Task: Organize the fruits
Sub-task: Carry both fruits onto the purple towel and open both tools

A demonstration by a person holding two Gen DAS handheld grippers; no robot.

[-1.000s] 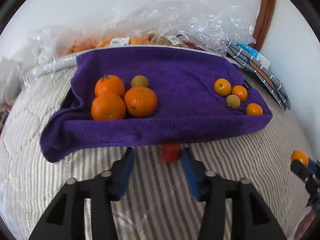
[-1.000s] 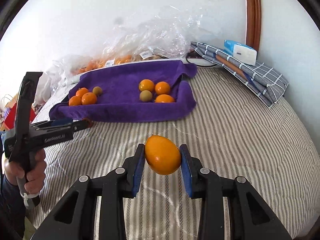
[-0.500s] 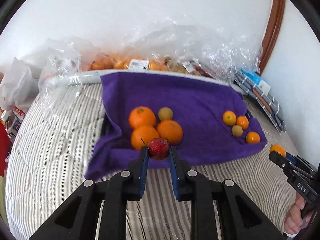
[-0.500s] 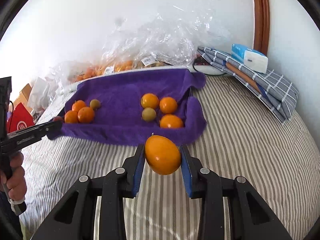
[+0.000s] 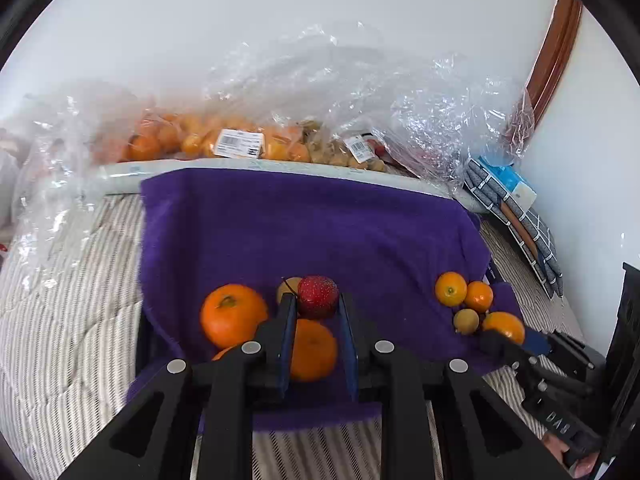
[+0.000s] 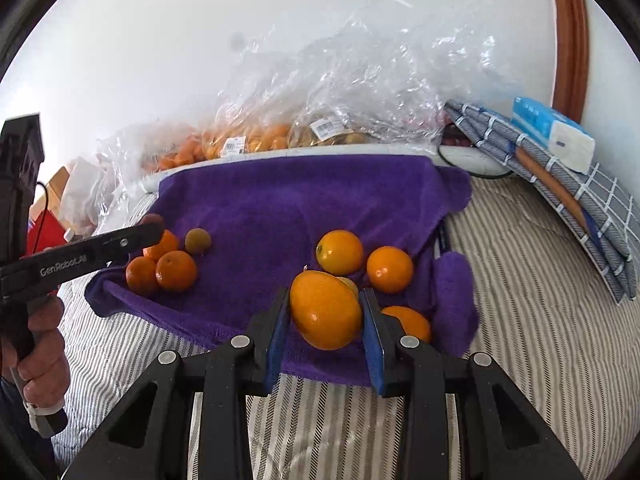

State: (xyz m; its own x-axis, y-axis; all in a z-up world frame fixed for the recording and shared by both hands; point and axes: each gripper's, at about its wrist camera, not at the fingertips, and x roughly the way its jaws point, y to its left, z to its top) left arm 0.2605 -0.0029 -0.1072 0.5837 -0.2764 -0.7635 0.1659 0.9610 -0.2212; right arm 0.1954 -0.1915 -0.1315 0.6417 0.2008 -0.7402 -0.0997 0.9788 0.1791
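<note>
A fuzzy purple towel (image 5: 320, 224), its edges turned up like a shallow tray, lies on a bed with a quilted striped cover (image 6: 540, 320). On its left part sit three round dimpled oranges (image 5: 233, 315) and one small dull greenish-brown fruit (image 6: 197, 241); on its right part lies a cluster of smaller glossy orange citrus (image 6: 340, 252) with another greenish-brown fruit (image 5: 466, 320) among them. The left claw (image 5: 318, 312) is clamped on a small bumpy red strawberry-like fruit (image 5: 318, 296), held above the left group of oranges. The right claw (image 6: 325, 316) grips a smooth egg-shaped orange fruit (image 6: 326, 310) over the towel's near right part, just in front of the small citrus. Behind the towel, crinkled clear plastic bags (image 5: 360, 112) hold more orange and tan fruit, with white barcode labels showing.
</note>
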